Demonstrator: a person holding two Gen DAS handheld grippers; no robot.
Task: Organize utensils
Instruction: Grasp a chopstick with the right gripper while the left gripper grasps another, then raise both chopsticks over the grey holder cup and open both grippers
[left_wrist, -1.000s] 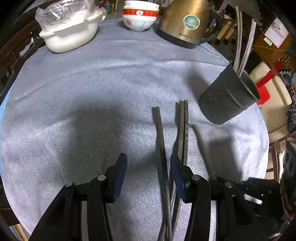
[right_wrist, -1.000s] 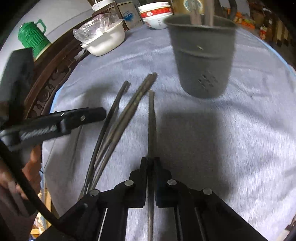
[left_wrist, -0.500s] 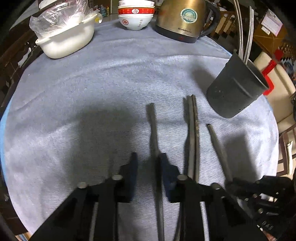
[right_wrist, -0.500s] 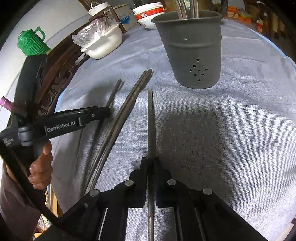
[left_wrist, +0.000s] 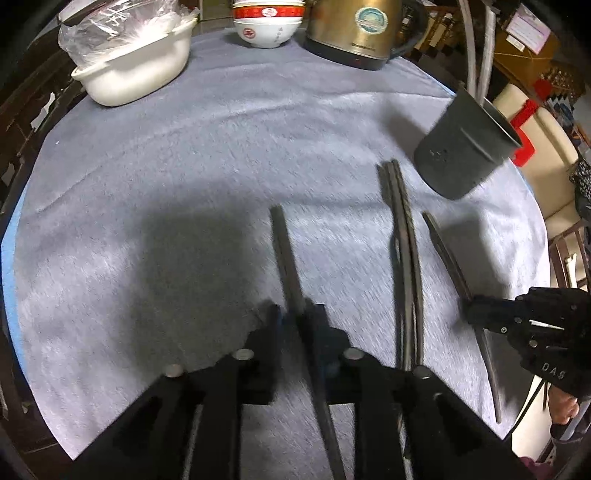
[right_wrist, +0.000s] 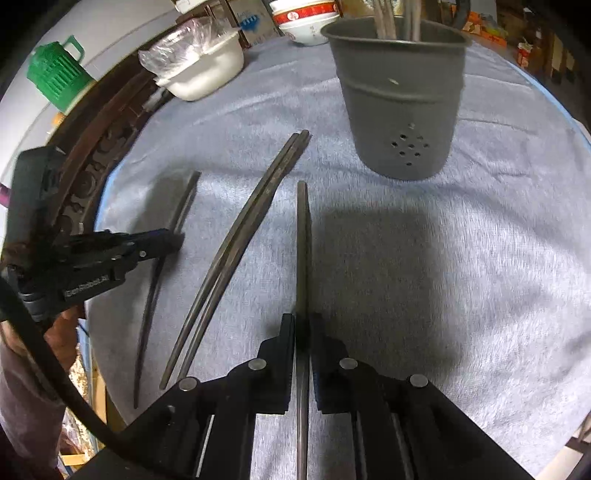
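Dark chopstick (left_wrist: 286, 254) now sits between my left gripper (left_wrist: 295, 317), jaws reopening; right gripper (right_wrist: 303, 325) pinches another chopstick (right_wrist: 302, 236), cup-bound.

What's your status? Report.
Left gripper opening, chopstick between its jaws. Right gripper shut on second chopstick. Loose pair lies between them; holder unobstructed.

**Materials / finish**

Worktop cloth (left_wrist: 229, 155): grey-blue woven fabric, matt, fine nap. Chopsticks (right_wrist: 303, 236): dark, smooth, dull sheen, material unclear. Utensil holder (right_wrist: 400, 107): grey, matt, prob. plastic, perforated. Kettle (left_wrist: 354, 29): brushed gold-tone metal, glossy. Bowls (left_wrist: 267, 22): glazed ceramic, shiny. White dish (left_wrist: 136, 70): smooth, w/ crinkly clear plastic film.
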